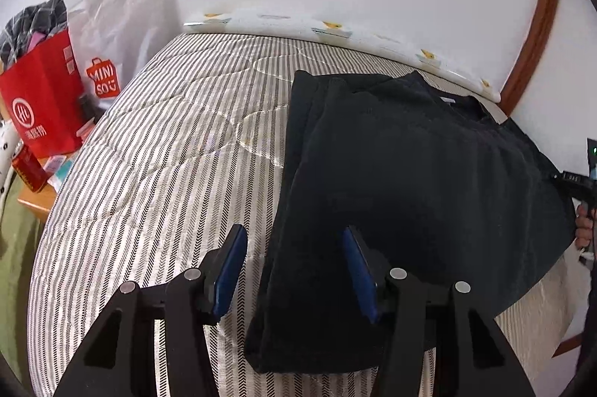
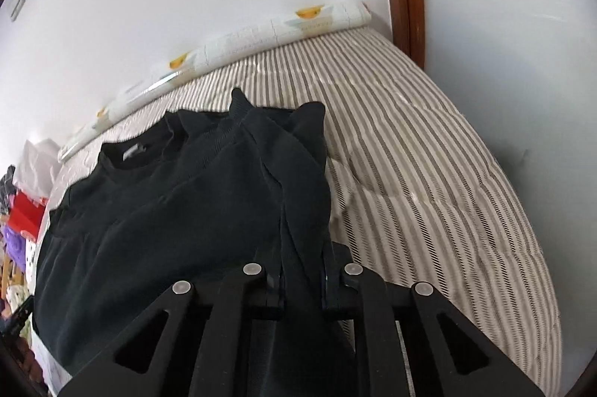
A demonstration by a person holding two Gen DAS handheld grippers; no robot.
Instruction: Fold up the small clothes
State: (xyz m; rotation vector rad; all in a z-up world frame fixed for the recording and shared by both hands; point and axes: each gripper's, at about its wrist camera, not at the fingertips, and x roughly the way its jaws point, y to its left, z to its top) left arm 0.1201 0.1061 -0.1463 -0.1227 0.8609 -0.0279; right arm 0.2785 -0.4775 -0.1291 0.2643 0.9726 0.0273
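**Mia:** What does the left wrist view show?

**Ben:** A black cotton T-shirt (image 1: 391, 180) lies on a soft bed quilt with grey and white stripes (image 1: 156, 173). The shirt is long from neck to hem. The neck points to the far edge of the quilt, by the white wall. The hem points back at the camera. Its left side is folded in, so that edge is straight.

**Mia:** And the left gripper (image 1: 294, 270)?

**Ben:** Its blue pads (image 1: 231, 270) stand about half open. The folded edge of the shirt runs between them. The left pad is clear of the cloth. I cannot tell if the right pad touches it.

**Mia:** Anything else?

**Ben:** A red paper bag (image 1: 41, 98) and a white plastic bag (image 1: 115, 35) sit past the quilt's left edge. A hand (image 1: 584, 225) shows at the right rim, holding a black tool.

**Mia:** Now the right wrist view.

**Ben:** The same shirt (image 2: 179, 210) fills the left part of the quilt (image 2: 429, 173). The collar points to the far edge, where a white padded mat with yellow prints (image 2: 261, 35) lies. The shirt's right side is bunched up in a ridge that runs away from the camera.

**Mia:** And the right gripper (image 2: 302, 288)?

**Ben:** Its fingers are pinched tight on that ridge of cloth.
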